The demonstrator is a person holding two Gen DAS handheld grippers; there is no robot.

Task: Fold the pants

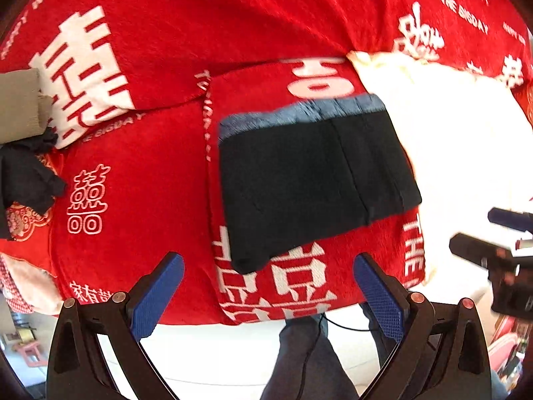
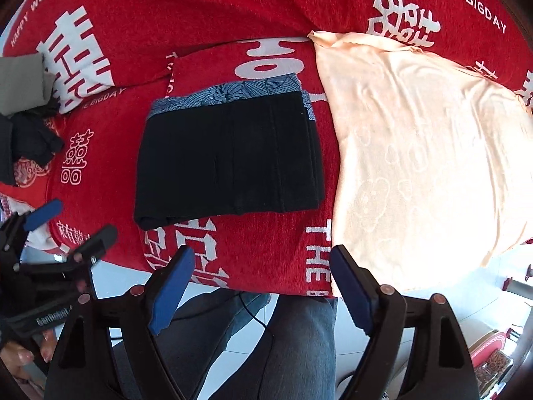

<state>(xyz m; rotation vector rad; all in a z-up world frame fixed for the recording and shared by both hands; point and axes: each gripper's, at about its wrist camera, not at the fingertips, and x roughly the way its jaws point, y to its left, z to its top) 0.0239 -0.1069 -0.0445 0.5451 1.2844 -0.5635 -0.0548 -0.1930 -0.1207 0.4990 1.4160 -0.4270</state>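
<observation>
Both grippers are hanging clear of the cloth with fingers spread wide and nothing between them: the left gripper is hovering over the near edge of the bed, and the right gripper is doing the same just beside it. Ahead of them the pants are lying on the red blanket as a compact black rectangle, with a blue patterned band showing along the far edge. A peach cloth is lying just to the right of the pants, and dark clothes are bunched at the far left.

By my judgement the folding is looking nearly or fully done. If 1 more fold is wanted, each gripper should be taking 1 near corner, pinching every layer together, lifting low and carrying both corners evenly toward the blue band so the edges are meeting squarely.
</observation>
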